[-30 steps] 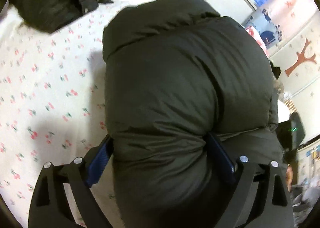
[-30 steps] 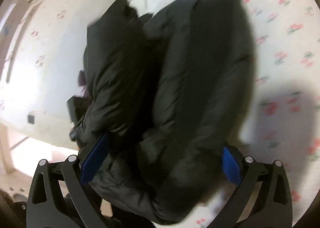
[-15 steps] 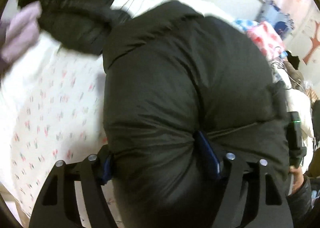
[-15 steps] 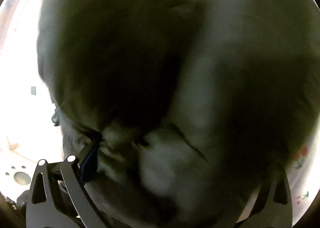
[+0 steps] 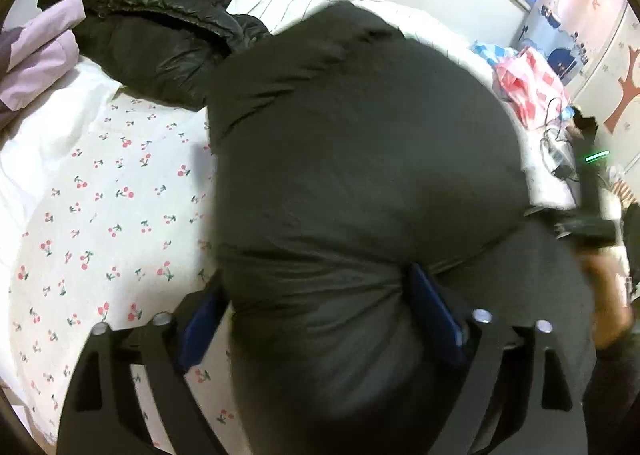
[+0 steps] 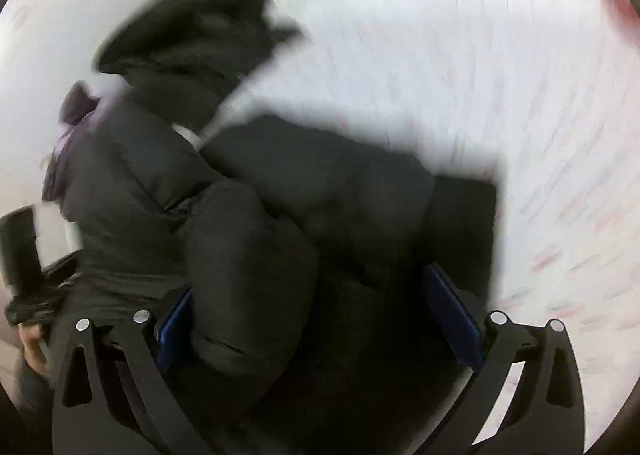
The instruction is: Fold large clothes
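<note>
The dark olive puffer jacket point(image 5: 360, 183) is bundled into a thick, rounded fold, its near end bulging between the blue pads of the left gripper point(image 5: 316, 319). It stretches away ahead of that gripper over the cherry-print bed sheet point(image 5: 100, 223). Another puffy fold of it point(image 6: 248, 267) sits between the right gripper's point(image 6: 316, 319) pads.

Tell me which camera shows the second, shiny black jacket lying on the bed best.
The left wrist view: the shiny black jacket lies sharp and crumpled on the cherry-print sheet, beyond the folded dark puffer coat. In the right wrist view it is only a motion-blurred dark shape.
</note>
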